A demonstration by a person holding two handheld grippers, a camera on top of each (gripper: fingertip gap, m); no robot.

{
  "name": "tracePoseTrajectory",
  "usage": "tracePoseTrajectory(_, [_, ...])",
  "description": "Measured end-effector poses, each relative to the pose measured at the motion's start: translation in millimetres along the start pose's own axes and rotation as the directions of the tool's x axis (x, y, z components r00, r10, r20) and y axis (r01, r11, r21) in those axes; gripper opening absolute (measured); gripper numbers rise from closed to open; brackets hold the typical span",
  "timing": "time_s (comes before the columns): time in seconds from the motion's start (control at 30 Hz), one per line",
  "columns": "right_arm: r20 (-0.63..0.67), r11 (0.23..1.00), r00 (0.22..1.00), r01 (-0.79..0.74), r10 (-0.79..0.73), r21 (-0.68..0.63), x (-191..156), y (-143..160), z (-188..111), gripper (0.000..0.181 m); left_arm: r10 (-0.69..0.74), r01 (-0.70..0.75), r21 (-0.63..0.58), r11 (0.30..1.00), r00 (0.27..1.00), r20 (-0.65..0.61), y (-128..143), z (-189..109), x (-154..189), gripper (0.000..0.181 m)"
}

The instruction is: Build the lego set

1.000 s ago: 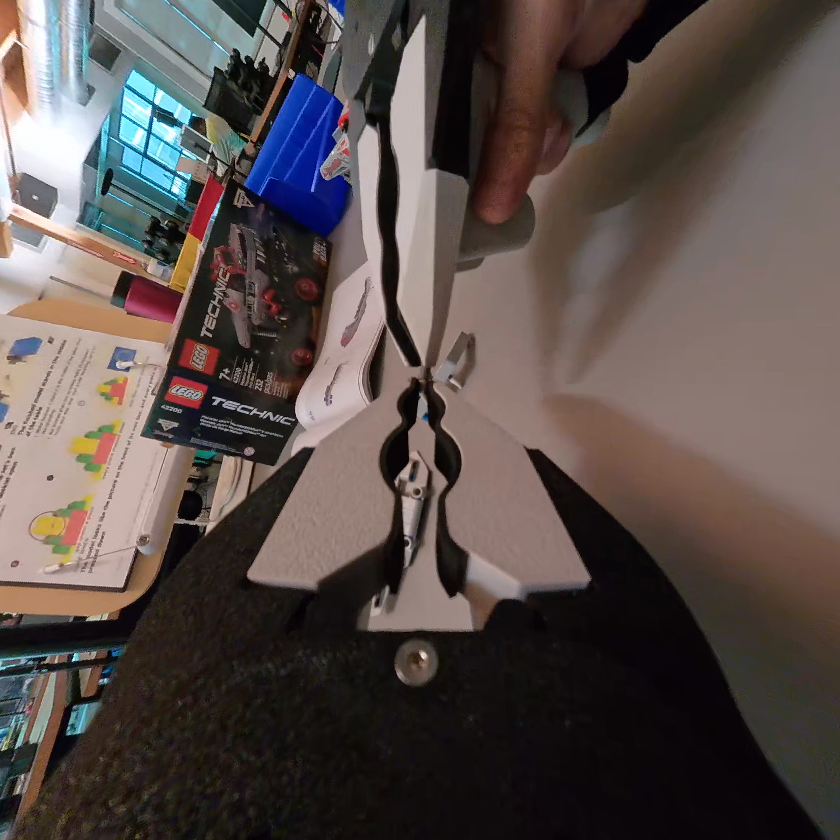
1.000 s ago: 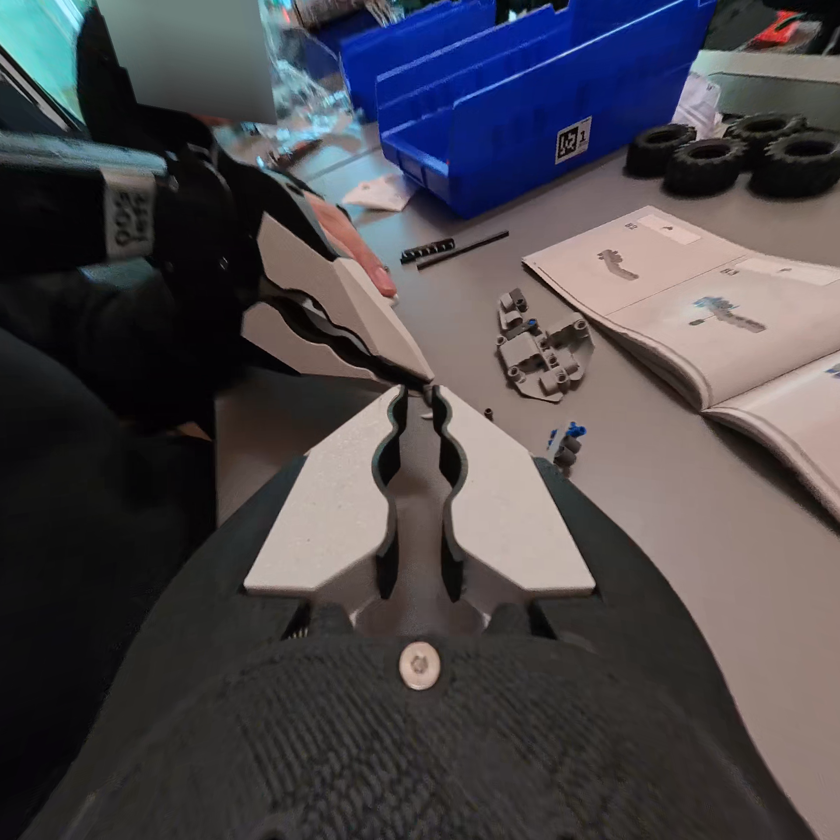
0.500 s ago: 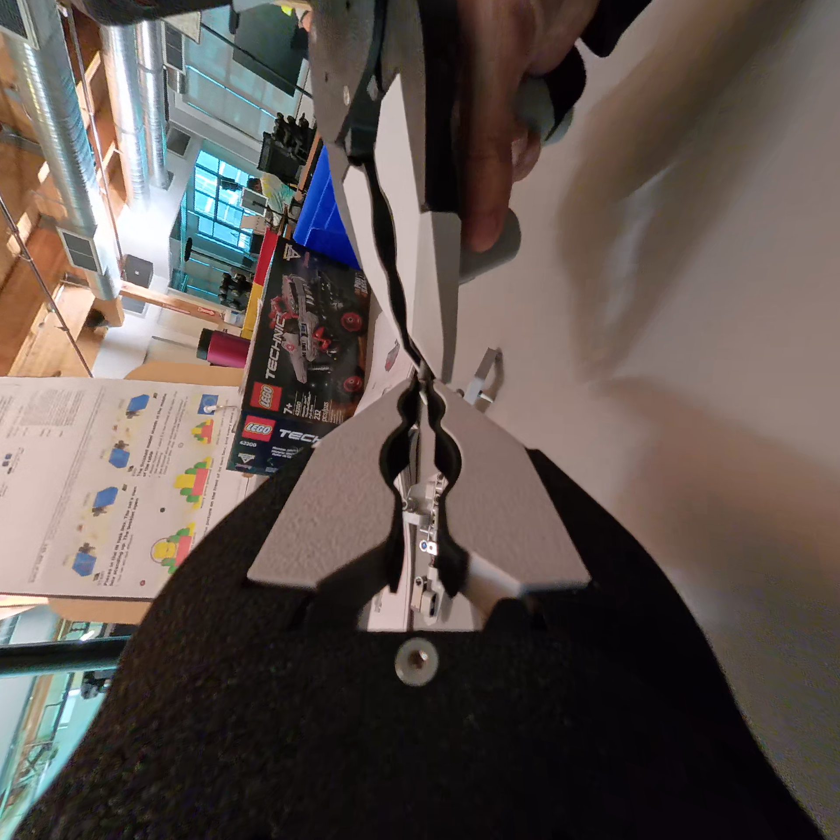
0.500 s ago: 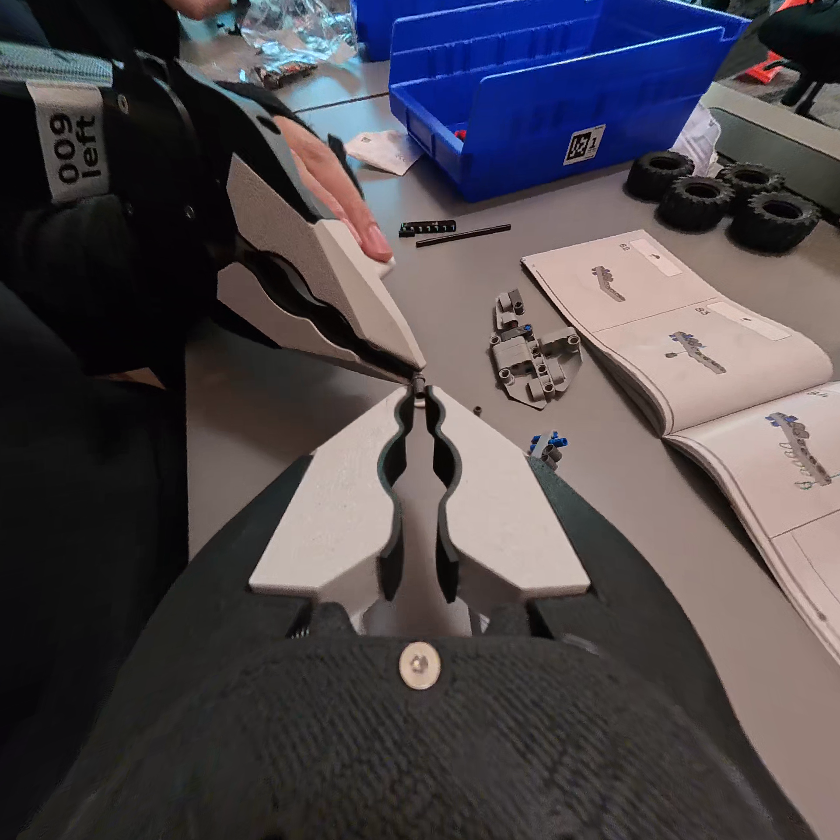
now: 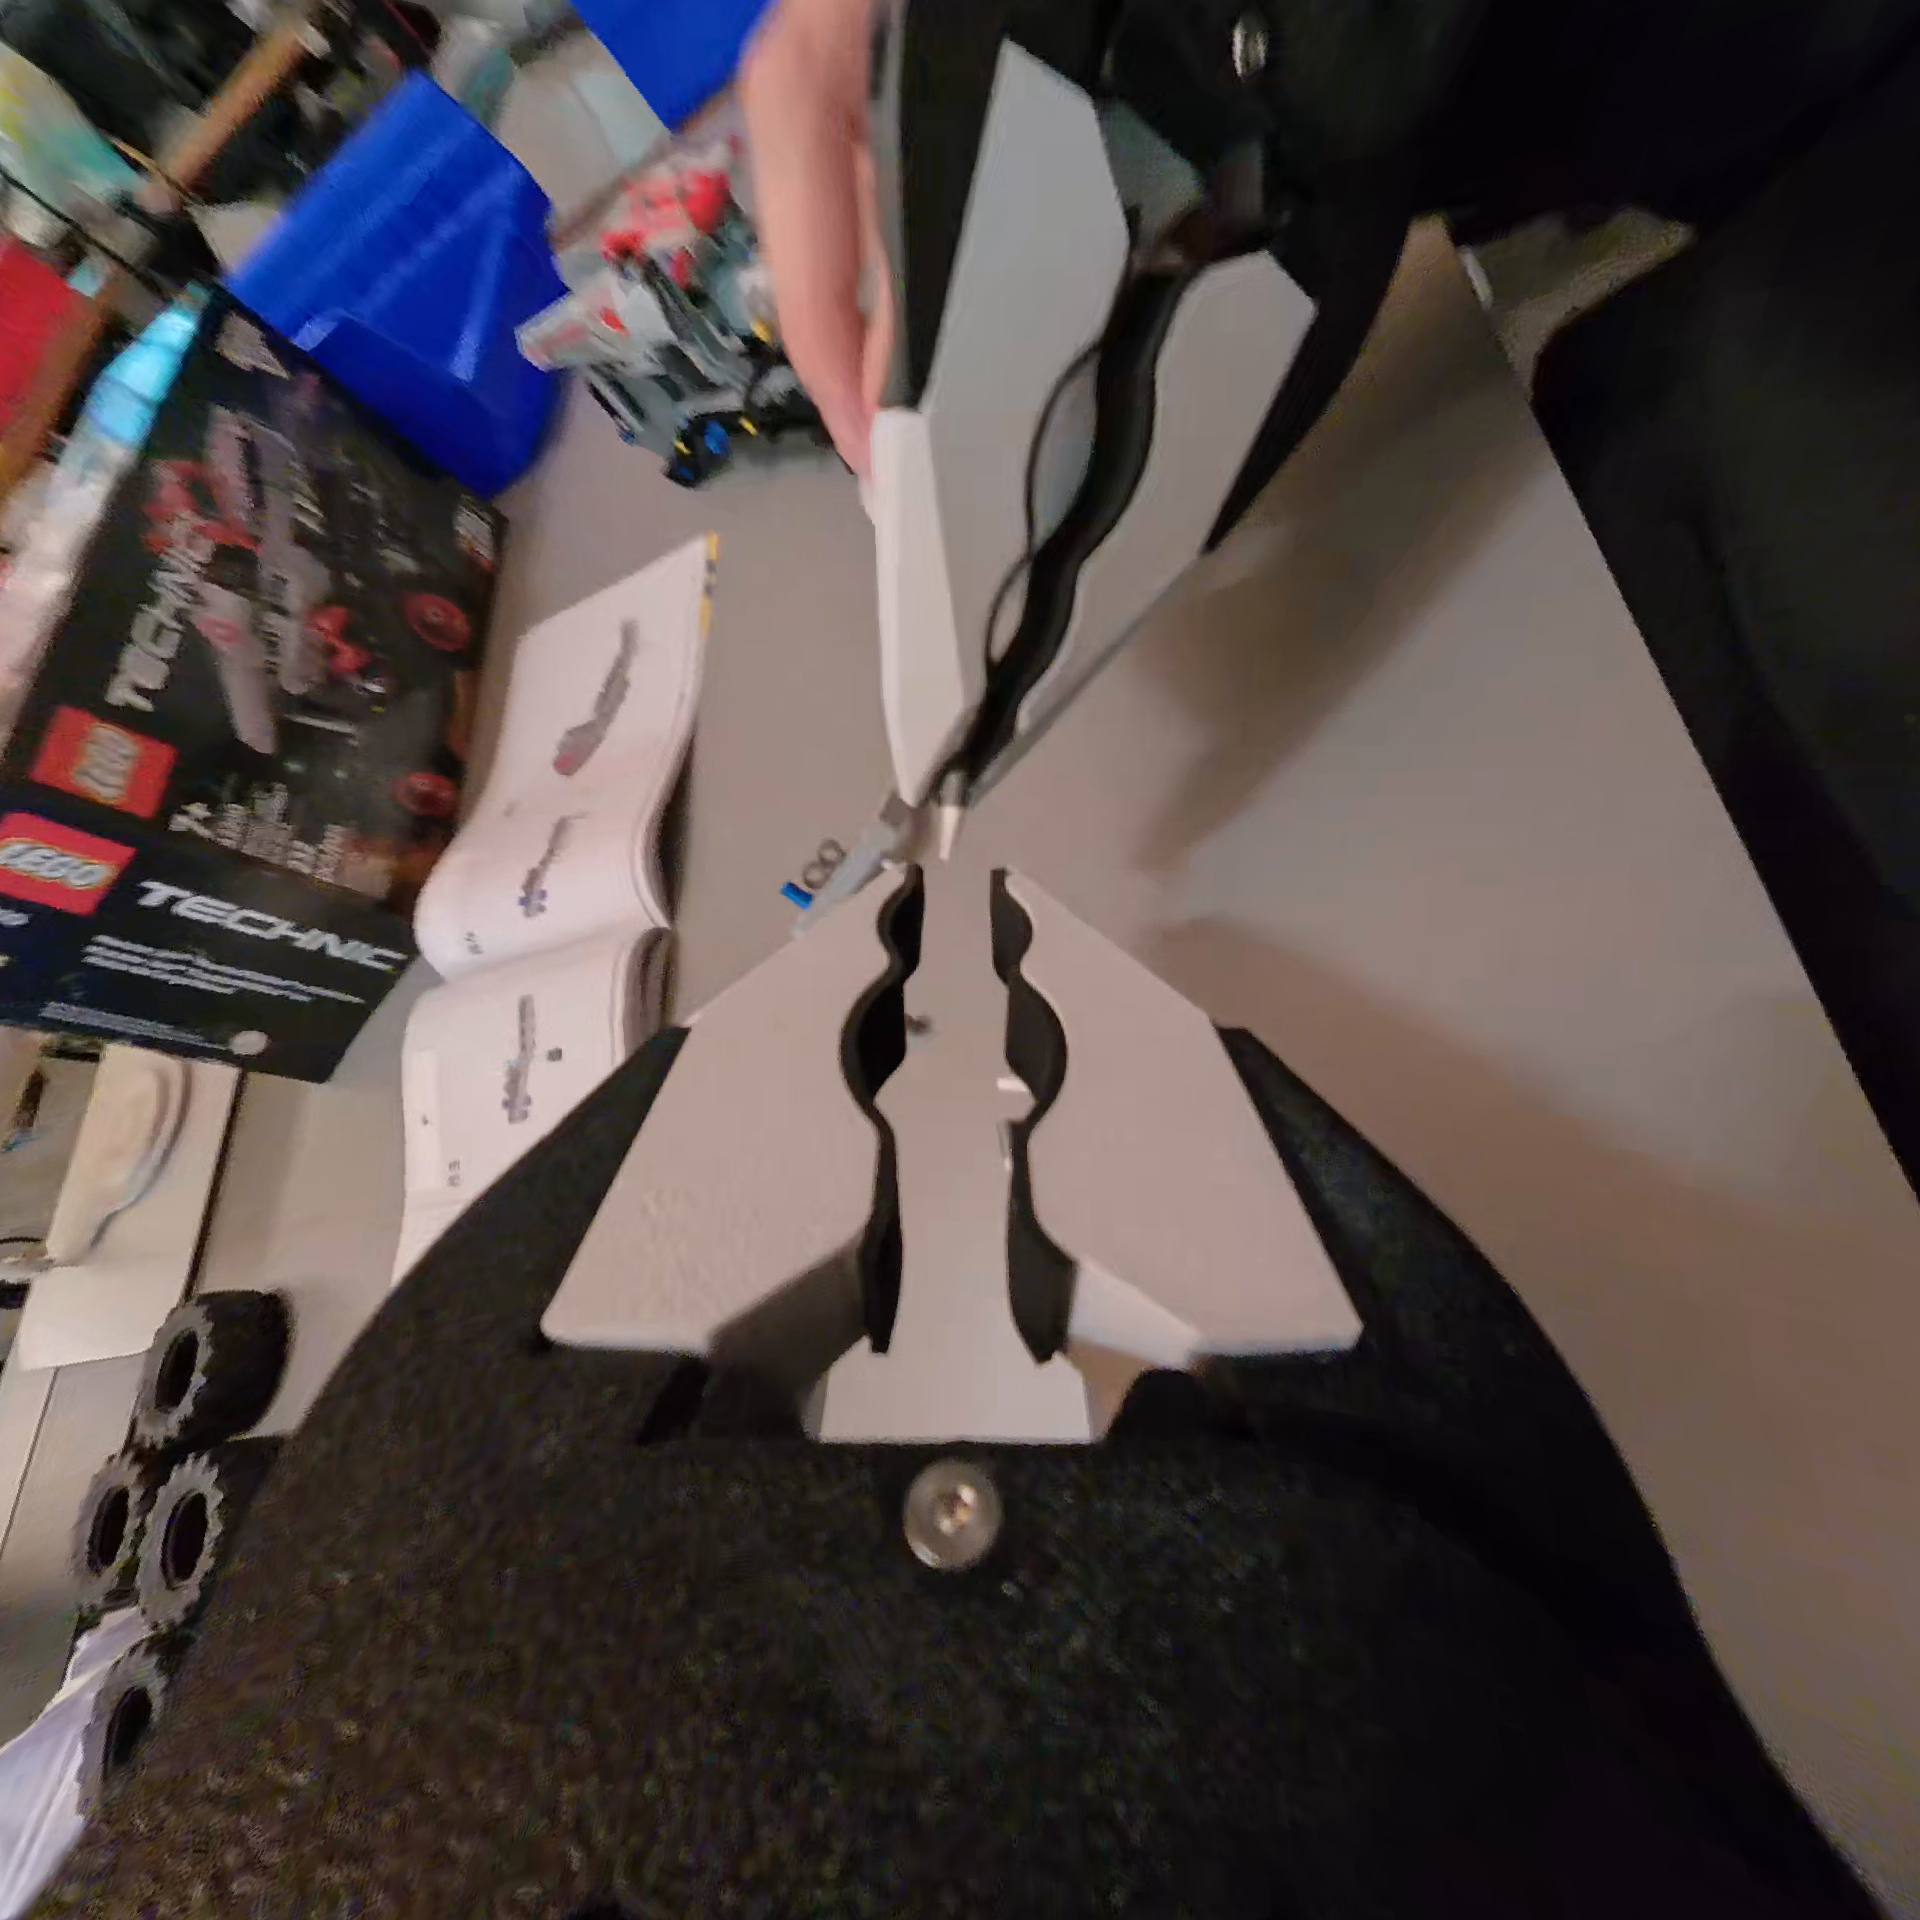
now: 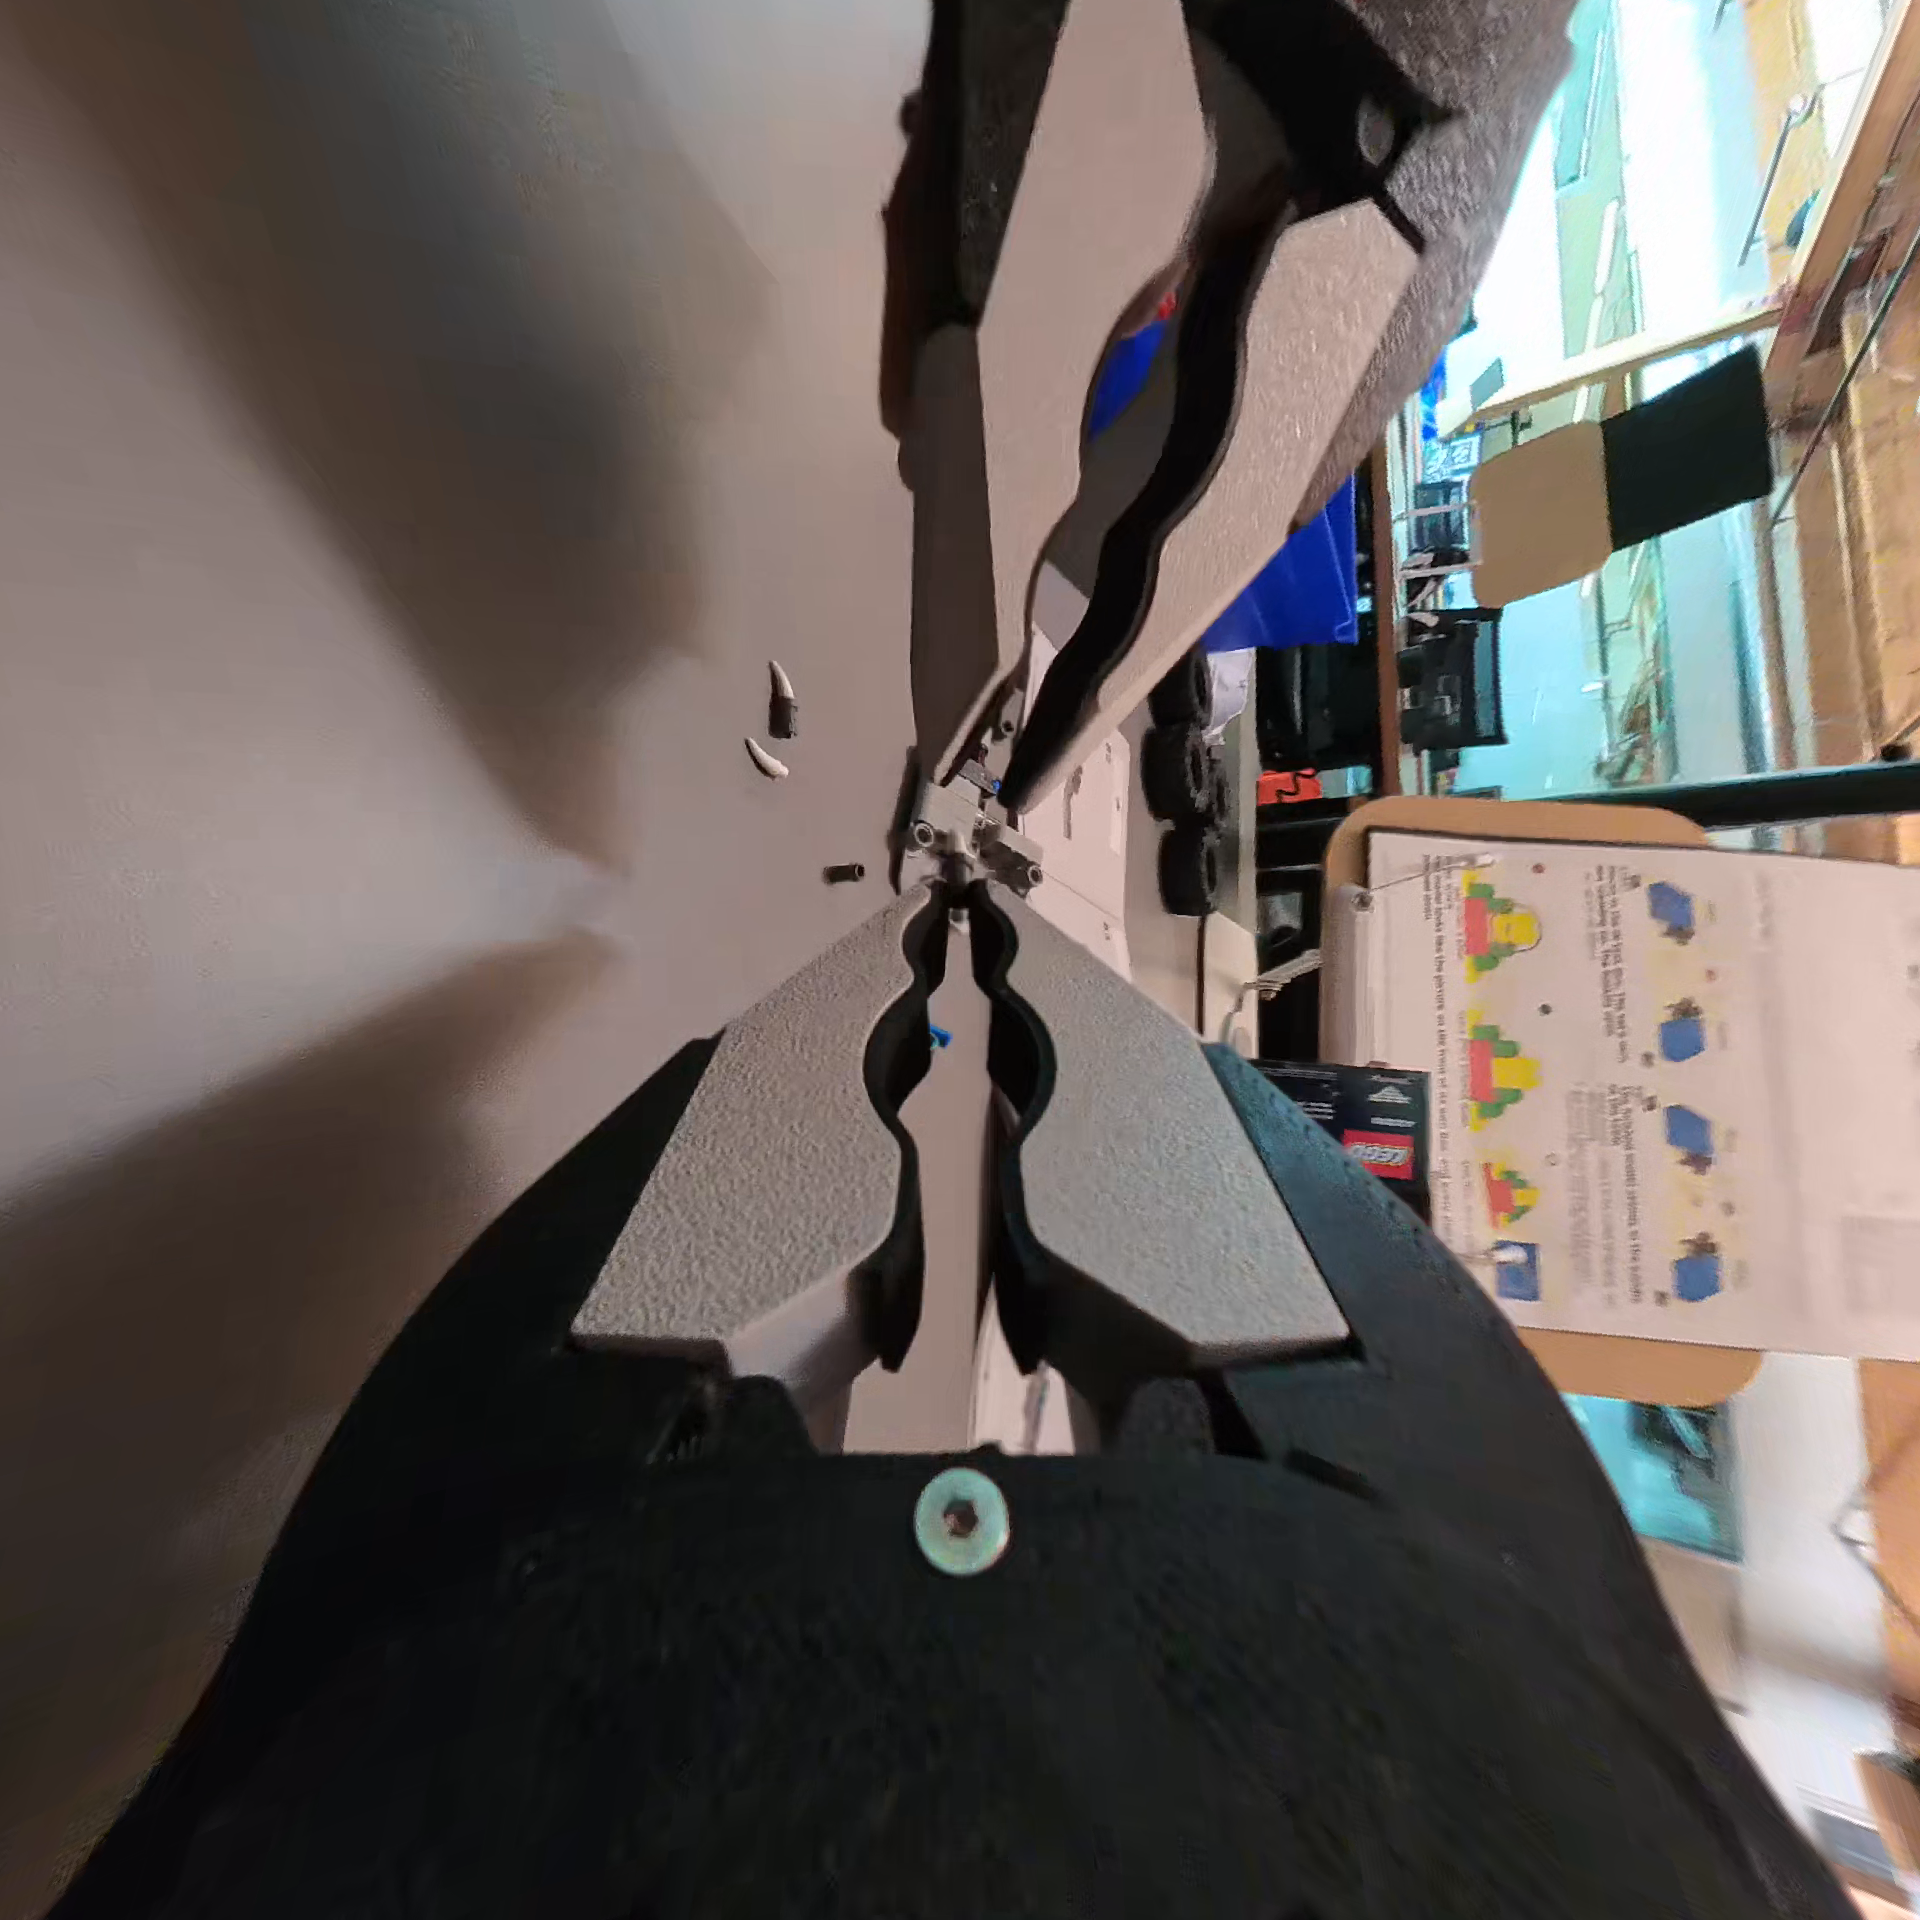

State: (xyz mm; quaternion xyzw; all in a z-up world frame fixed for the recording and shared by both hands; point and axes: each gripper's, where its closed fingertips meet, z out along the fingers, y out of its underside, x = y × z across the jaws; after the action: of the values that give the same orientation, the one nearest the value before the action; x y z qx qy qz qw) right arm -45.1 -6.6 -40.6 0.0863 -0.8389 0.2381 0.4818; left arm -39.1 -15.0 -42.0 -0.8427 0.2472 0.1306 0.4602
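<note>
A small grey Lego assembly [image 5: 847,871] with a blue pin [image 5: 792,891] hangs above the grey table. My right gripper [image 6: 956,902] is shut on the underside of the assembly [image 6: 961,831]. In the left wrist view it [image 5: 930,805] comes down from the top with its tips pinched on the piece. My left gripper [image 5: 956,883] is open by a narrow gap and empty, with its tips just below the assembly. In the right wrist view the left gripper [image 6: 982,774] reaches in from above, with its tips at the assembly's far side.
An open instruction booklet [image 5: 582,790], the Lego box [image 5: 239,727], a blue bin [image 5: 416,281], a part-built model [image 5: 686,343] and black tyres [image 5: 197,1371] lie left. Two white tooth pieces [image 6: 779,696] and a dark pin [image 6: 844,873] lie on the table. My left and right fingertips are right by each other.
My left gripper was shut on the grey piece and has opened. The piece now sits in my right gripper's tips. Both cameras have swung round sharply.
</note>
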Motion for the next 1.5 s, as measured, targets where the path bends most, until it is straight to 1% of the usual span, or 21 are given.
tracePoseTrajectory(0.03, [-0.007, 1.0, 1.0, 0.022, -0.022, -0.008, 1, -1, 0, 0.001, 0.008, -0.009, -0.028, 1.0, 1.0, -0.025, 2, 1, 3, 0.008])
tracePoseTrajectory(0.13, [-0.025, 0.997, 0.997, 0.079, -0.079, -0.009, 4, -8, 0, 0.002, 0.067, -0.067, -0.046, 0.997, 0.998, -0.003, 0, 5, 2, 0.005])
tracePoseTrajectory(0.23, [-0.037, 0.993, 0.992, 0.12, -0.121, -0.014, 5, -13, 0, 0.002, 0.091, -0.089, -0.078, 0.993, 0.996, 0.012, 1, 8, 0, 0.0])
tracePoseTrajectory(0.33, [-0.029, 0.993, 0.993, 0.11, -0.112, -0.038, 4, -10, 2, 0.002, 0.138, -0.131, -0.094, 0.987, 0.988, 0.064, 1, 9, -5, 0.0])
tracePoseTrajectory(0.4, [-0.019, 1.0, 1.0, 0.0, 0.0, -0.021, 5, -8, 1, 0.002, 0.185, -0.175, -0.09, 0.981, 0.974, 0.129, -2, 9, -11, 0.0])
tracePoseTrajectory(0.47, [-0.001, 0.979, 0.98, -0.199, 0.199, 0.051, 12, -8, -4, 0.007, 0.253, -0.238, -0.093, 0.967, 0.943, 0.215, -4, 6, -17, 0.0])
tracePoseTrajectory(0.5, [0.024, 0.945, 0.95, -0.313, 0.312, 0.095, 15, -8, -8, 0.011, 0.274, -0.259, -0.089, 0.962, 0.925, 0.263, -7, 5, -21, 0.0])
tracePoseTrajectory(0.53, [0.058, 0.891, 0.902, -0.431, 0.427, 0.142, 19, -9, -11, 0.015, 0.293, -0.281, -0.083, 0.956, 0.906, 0.306, -10, 2, -24, 0.0])
tracePoseTrajectory(0.57, [0.092, 0.811, 0.832, -0.554, 0.547, 0.187, 26, -9, -15, 0.016, 0.305, -0.295, -0.08, 0.952, 0.893, 0.332, -12, 1, -25, 0.0])
tracePoseTrajectory(0.6, [0.157, 0.712, 0.743, -0.669, 0.651, 0.212, 29, -10, -17, 0.016, 0.312, -0.304, -0.08, 0.949, 0.877, 0.366, -14, 0, -28, 0.0])
tracePoseTrajectory(0.63, [0.237, 0.612, 0.655, -0.756, 0.718, 0.233, 31, -13, -20, 0.02, 0.32, -0.315, -0.078, 0.946, 0.863, 0.391, -16, -2, -30, 0.0])
tracePoseTrajectory(0.7, [0.365, 0.435, 0.507, -0.861, 0.781, 0.264, 35, -20, -26, 0.009, 0.325, -0.322, -0.079, 0.943, 0.853, 0.408, -18, -2, -31, 0.0])
tracePoseTrajectory(0.73, [0.42, 0.368, 0.453, -0.889, 0.786, 0.271, 36, -24, -29, 0.001, 0.331, -0.327, -0.084, 0.941, 0.846, 0.418, -18, -2, -32, 0.0])
tracePoseTrajectory(0.77, [0.455, 0.311, 0.404, -0.912, 0.794, 0.268, 37, -25, -29, 0.0, 0.332, -0.33, -0.081, 0.941, 0.845, 0.42, -19, -2, -32, 0.0])
tracePoseTrajectory(0.8, [0.458, 0.271, 0.363, -0.928, 0.812, 0.254, 38, -23, -27, 0.0, 0.321, -0.321, -0.072, 0.944, 0.853, 0.411, -19, 0, -30, 0.0])
tracePoseTrajectory(0.83, [0.454, 0.258, 0.346, -0.935, 0.821, 0.246, 38, -21, -25, 0.0, 0.316, -0.317, -0.068, 0.946, 0.853, 0.415, -20, 0, -31, 0.0])
tracePoseTrajectory(1.0, [0.425, 0.254, 0.324, -0.943, 0.845, 0.214, 35, -16, -18, 0.0, 0.339, -0.326, -0.106, 0.939, 0.841, 0.422, -15, 2, -32, 0.0])
tracePoseTrajectory(1.17, [0.367, 0.275, 0.325, -0.944, 0.872, 0.181, 33, -5, -15, 0.017, 0.344, -0.329, -0.111, 0.938, 0.834, 0.432, -15, 3, -33, 0.0])
tracePoseTrajectory(1.3, [0.397, 0.27, 0.321, -0.946, 0.86, 0.179, 31, -11, -14, 0.003, 0.358, -0.337, -0.128, 0.933, 0.827, 0.433, -14, 4, -33, 0.0])
tracePoseTrajectory(1.43, [0.392, 0.287, 0.329, -0.944, 0.859, 0.162, 29, -10, -14, 0.003, 0.355, -0.334, -0.127, 0.934, 0.831, 0.427, -13, 6, -31, 0.0])
tracePoseTrajectory(1.5, [0.386, 0.317, 0.353, -0.935, 0.852, 0.157, 26, -10, -13, 0.003, 0.33, -0.313, -0.111, 0.943, 0.854, 0.403, -11, 8, -28, 0.0])
